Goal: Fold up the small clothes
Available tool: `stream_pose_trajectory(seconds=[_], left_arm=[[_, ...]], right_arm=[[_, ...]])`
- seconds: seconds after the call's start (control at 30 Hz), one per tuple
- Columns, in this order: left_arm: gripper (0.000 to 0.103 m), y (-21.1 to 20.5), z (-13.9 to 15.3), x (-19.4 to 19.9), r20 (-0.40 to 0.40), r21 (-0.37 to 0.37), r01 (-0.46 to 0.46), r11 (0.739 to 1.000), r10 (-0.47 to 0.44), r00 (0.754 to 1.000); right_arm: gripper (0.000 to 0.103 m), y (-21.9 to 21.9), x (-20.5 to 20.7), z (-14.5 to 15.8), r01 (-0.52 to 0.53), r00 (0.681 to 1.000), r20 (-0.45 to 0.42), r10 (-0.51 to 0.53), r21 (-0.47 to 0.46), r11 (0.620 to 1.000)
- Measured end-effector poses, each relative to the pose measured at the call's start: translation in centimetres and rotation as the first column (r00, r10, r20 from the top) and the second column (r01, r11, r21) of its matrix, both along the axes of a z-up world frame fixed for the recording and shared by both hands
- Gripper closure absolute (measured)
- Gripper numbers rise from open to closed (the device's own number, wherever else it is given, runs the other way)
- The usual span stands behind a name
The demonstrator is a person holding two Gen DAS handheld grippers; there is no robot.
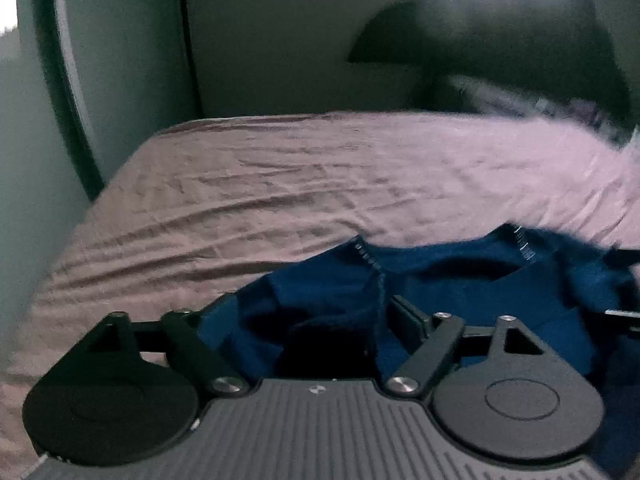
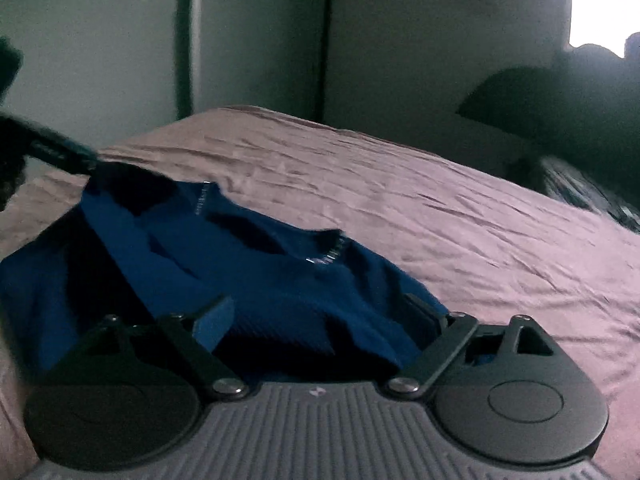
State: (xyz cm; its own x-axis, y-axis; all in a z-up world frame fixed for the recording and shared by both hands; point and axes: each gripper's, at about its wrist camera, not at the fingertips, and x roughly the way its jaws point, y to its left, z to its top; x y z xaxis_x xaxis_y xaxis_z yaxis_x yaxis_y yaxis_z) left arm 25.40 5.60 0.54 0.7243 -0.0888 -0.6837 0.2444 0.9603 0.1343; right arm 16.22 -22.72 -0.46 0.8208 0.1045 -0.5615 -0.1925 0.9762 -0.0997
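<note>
A small dark blue garment [image 1: 460, 280] lies bunched on the pink bed sheet [image 1: 280, 184], with a stitched seam showing. My left gripper [image 1: 320, 320] stands open, its fingers wide apart with blue cloth heaped between and over them. In the right wrist view the same blue garment [image 2: 248, 264] spreads before my right gripper [image 2: 320, 320], whose fingers [image 2: 216, 316] are also wide apart with cloth lying between them. The left gripper's dark arm [image 2: 52, 148] reaches the garment's far left corner.
The bed's wrinkled pink sheet [image 2: 440, 216] stretches away behind the garment. A dark pillow or bundle [image 2: 560, 112] lies at the far right by a bright window. White wardrobe doors [image 2: 256, 40] stand behind the bed.
</note>
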Motion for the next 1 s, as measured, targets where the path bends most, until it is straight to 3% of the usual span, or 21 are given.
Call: stream_pose_trajectory(seconds=[0.03,0.1,0.17,0.2,0.23,0.4,0.5,0.6,0.7,0.77,0.8,0.87,0.9,0.93,0.97,1.0], left_arm=[[0.041,-0.6,-0.5,0.3,-0.012,0.04,0.001,0.999,0.0,1.0],[0.086,-1.2,-1.3,0.6,-0.05,0.073,0.0,0.997,0.004,0.999],[0.095,-0.8,-1.7,0.7,-0.076,0.037,-0.016,0.999,0.019,0.997],[0.096,-0.4,-1.7,0.7,-0.073,0.018,-0.029,0.999,0.03,0.997],[0.096,0.0,-1.7,0.7,-0.066,0.006,-0.045,0.999,0.046,0.997],[0.097,1.2,-0.2,1.4,-0.032,-0.086,-0.116,0.99,0.114,0.993],[0.097,1.5,0.3,3.0,-0.046,-0.152,-0.17,0.974,0.165,0.985],[0.097,1.3,-0.7,5.2,-0.093,-0.179,-0.229,0.957,0.216,0.972],[0.09,1.7,-2.6,7.1,-0.179,-0.201,-0.278,0.939,0.244,0.953],[0.074,2.5,-2.9,7.1,-0.202,-0.222,-0.313,0.924,0.27,0.941],[0.067,2.8,-2.6,6.6,-0.18,-0.229,-0.312,0.922,0.275,0.944],[0.063,3.0,-2.1,6.0,-0.126,-0.193,-0.287,0.938,0.267,0.956],[0.063,3.0,-1.9,5.8,-0.11,-0.174,-0.271,0.947,0.255,0.961],[0.063,3.0,-1.8,5.6,-0.105,-0.169,-0.259,0.951,0.244,0.964],[0.064,3.0,-1.7,5.4,-0.103,-0.171,-0.249,0.953,0.234,0.967],[0.064,3.0,-1.7,5.4,-0.101,-0.166,-0.241,0.956,0.227,0.969]], right_arm=[[0.013,0.4,0.7,-0.2,0.0,1.0,-0.025,0.0,-0.005,1.0],[0.014,0.7,1.9,-0.8,0.009,0.998,-0.07,-0.01,-0.009,1.0],[0.049,-0.1,2.5,-1.5,0.019,0.995,-0.103,-0.013,0.053,0.998],[0.082,-0.8,2.5,-1.7,0.033,0.994,-0.111,-0.021,0.101,0.994],[0.09,-1.4,2.3,-1.7,0.042,0.994,-0.108,-0.028,0.132,0.99],[0.094,-4.6,1.6,-1.2,0.072,0.996,-0.066,-0.055,0.283,0.956],[0.094,-6.3,2.0,0.0,0.132,0.99,-0.002,-0.139,0.327,0.936],[0.094,-7.3,3.8,0.5,0.201,0.974,0.04,-0.224,0.307,0.93],[0.094,-8.0,5.5,0.2,0.344,0.923,0.103,-0.372,0.213,0.914],[0.092,-8.5,6.1,0.3,0.42,0.894,0.077,-0.441,0.192,0.887],[0.092,-8.6,5.7,0.5,0.418,0.895,0.071,-0.44,0.207,0.884],[0.087,-8.3,3.8,1.2,0.265,0.952,0.076,-0.295,0.274,0.924],[0.059,-8.1,3.2,1.2,0.187,0.976,0.054,-0.211,0.291,0.938],[0.011,-7.8,2.8,1.1,0.122,0.991,0.02,-0.134,0.292,0.949],[0.0,-7.5,2.1,0.9,0.072,0.997,0.017,-0.079,0.265,0.962],[0.0,-7.1,1.4,0.9,0.041,0.998,0.044,-0.052,0.221,0.974]])
